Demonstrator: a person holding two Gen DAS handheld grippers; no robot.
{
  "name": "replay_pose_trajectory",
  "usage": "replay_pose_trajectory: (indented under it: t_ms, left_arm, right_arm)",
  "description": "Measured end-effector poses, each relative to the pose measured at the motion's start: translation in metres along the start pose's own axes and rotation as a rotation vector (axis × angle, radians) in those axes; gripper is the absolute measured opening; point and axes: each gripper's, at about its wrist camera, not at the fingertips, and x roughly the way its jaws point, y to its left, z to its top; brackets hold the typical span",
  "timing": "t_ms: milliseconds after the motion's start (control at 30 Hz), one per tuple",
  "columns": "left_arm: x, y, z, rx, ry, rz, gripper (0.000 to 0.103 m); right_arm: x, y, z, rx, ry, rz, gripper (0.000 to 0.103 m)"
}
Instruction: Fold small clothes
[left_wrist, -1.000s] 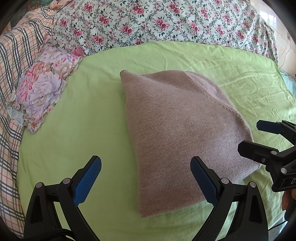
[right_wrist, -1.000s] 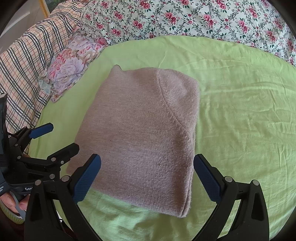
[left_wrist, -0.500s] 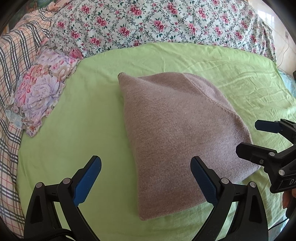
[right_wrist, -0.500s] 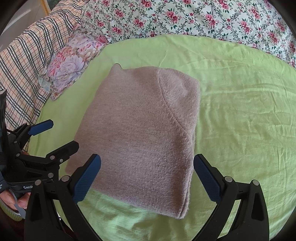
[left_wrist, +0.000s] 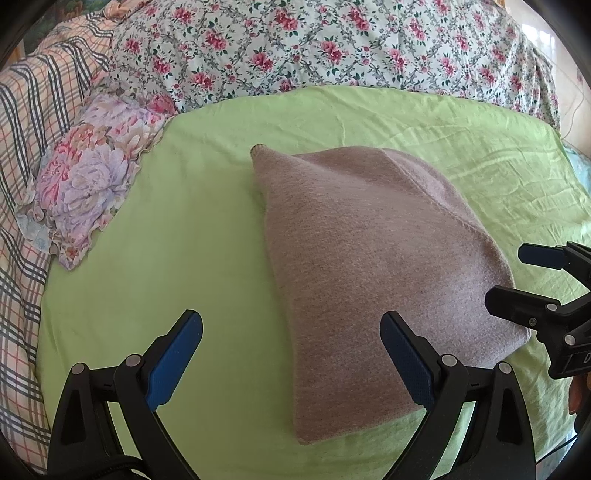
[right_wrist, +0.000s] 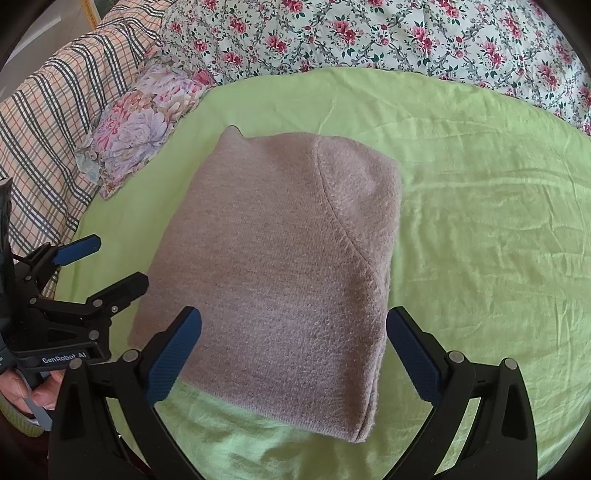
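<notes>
Sweater (left_wrist: 369, 273), mauve knit and folded into a rectangle, lies on the green sheet (left_wrist: 184, 229) of the bed. Left hand-held gripper (left_wrist: 291, 354) and right hand-held gripper (right_wrist: 293, 350) hover over its near edge, both spread wide and empty.

Light green sheet (left_wrist: 207, 229) spread over the bed, 1 peony-print pillow (left_wrist: 92, 177) on its left edge, rose-print fabric (left_wrist: 332, 48), possibly a quilt, along the far side, plaid blanket (left_wrist: 26, 122) at left.
</notes>
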Motion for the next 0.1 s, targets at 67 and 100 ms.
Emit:
replay_pose_trajectory:
  t_ms: [67, 100]
  left_arm:
    - [0.0000, 0.0034, 0.0000, -0.004, 0.002, 0.005, 0.097]
    - [0.0002, 0.0047, 0.0001, -0.006, 0.003, 0.008, 0.097]
  right_arm:
    - [0.0015, 0.0003, 0.0006, 0.002, -0.003, 0.006, 0.100]
    - [0.0015, 0.0003, 0.0006, 0.002, -0.003, 0.006, 0.100]
